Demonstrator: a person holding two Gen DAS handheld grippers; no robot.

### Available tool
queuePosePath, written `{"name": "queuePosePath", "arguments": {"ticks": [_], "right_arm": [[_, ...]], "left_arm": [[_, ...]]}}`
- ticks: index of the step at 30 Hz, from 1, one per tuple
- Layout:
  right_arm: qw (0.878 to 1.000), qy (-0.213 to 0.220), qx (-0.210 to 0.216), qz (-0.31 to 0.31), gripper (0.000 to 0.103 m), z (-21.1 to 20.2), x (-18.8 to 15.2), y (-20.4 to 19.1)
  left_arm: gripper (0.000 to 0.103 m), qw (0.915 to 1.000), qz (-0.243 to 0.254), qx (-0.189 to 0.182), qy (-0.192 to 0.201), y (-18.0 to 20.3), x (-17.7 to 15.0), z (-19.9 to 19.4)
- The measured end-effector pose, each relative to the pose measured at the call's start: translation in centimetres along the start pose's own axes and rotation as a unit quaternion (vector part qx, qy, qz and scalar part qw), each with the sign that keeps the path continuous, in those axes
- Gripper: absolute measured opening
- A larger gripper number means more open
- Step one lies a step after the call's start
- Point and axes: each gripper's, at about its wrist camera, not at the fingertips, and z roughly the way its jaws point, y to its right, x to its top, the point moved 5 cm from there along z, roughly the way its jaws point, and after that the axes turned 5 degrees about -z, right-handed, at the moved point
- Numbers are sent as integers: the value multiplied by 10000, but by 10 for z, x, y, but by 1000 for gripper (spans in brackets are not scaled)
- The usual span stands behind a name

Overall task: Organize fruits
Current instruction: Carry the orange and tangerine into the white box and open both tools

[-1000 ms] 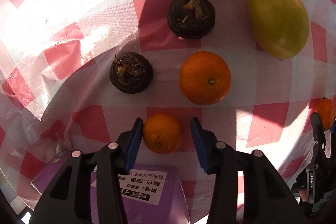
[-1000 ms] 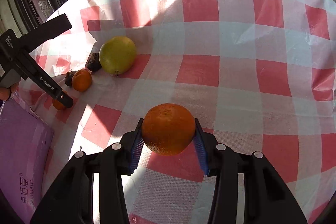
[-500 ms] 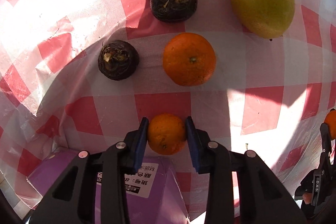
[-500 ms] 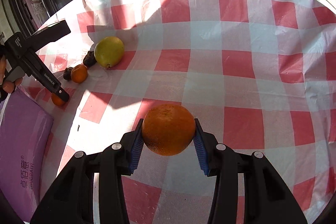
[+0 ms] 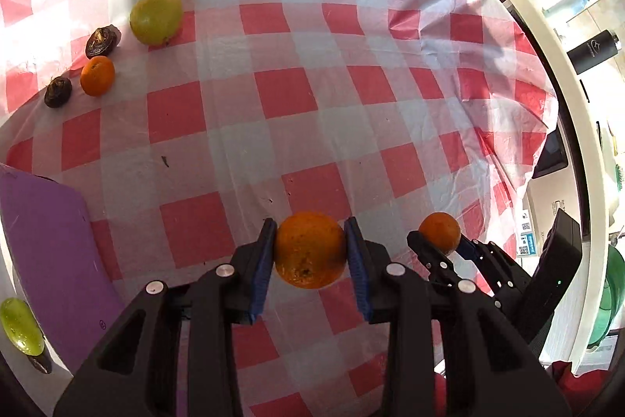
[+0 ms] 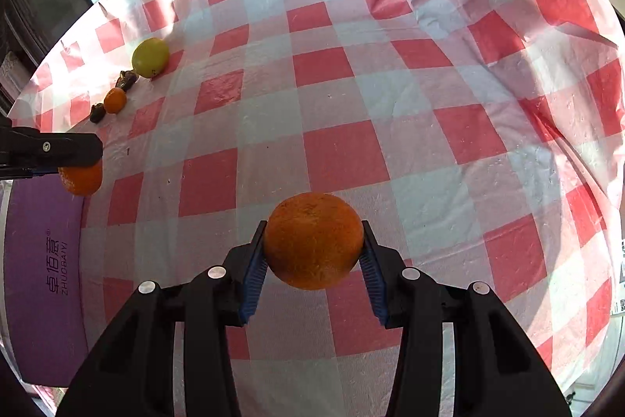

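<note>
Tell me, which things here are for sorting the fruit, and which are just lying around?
For the job:
- small orange, clamped in the left hand-held gripper
- bigger orange, clamped in the right hand-held gripper
- orange on the cloth
- yellow-green fruit
- two dark brown fruits

Just lying about:
- purple box
- black bottle
- checked tablecloth

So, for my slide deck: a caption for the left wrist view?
Left gripper clamps a small orange above the red-checked tablecloth; right gripper holds another orange alongside.

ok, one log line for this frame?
left tool: shut on small orange | right tool: shut on large orange | both lifted above tablecloth
</note>
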Motion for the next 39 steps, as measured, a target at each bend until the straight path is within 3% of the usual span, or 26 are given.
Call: {"name": "queuePosePath", "arguments": {"ticks": [2, 5, 8, 11, 15, 17, 22, 29, 39], "right_arm": [[9999, 83, -78, 21, 44, -15, -9, -2], [9992, 381, 27, -110, 44, -45, -5, -23], [9943, 793, 269, -663, 44, -77, 11, -67], [9816, 1115, 674, -1396, 44, -103, 28, -129], [9531, 1261, 1294, -2428, 44, -122, 32, -218], [9338, 1245, 1486, -3007, 44, -126, 25, -257], [8932, 883, 1753, -4046, 44, -118, -1, -324], [8758, -12, 1576, -4562, 44, -68, -25, -367], [8405, -1063, 891, -5237, 44, -12, -51, -401]], "left_arm": [[35, 9993, 192, -104, 309, 8, -23, -9], [35, 9941, 90, -516, 954, -6, -36, -46], [35, 9842, -28, -487, 1700, -30, -37, -89], [35, 9722, -233, -229, 2320, -70, -33, -134], [36, 9596, -601, 313, 2732, -130, -47, -168], [36, 9554, -810, 624, 2769, -164, -57, -173], [36, 9540, -1386, 976, 2471, -239, -83, -162], [36, 9632, -1389, 1176, 1976, -269, -92, -130], [36, 9768, -846, 1473, 1300, -283, -57, -82]]}}
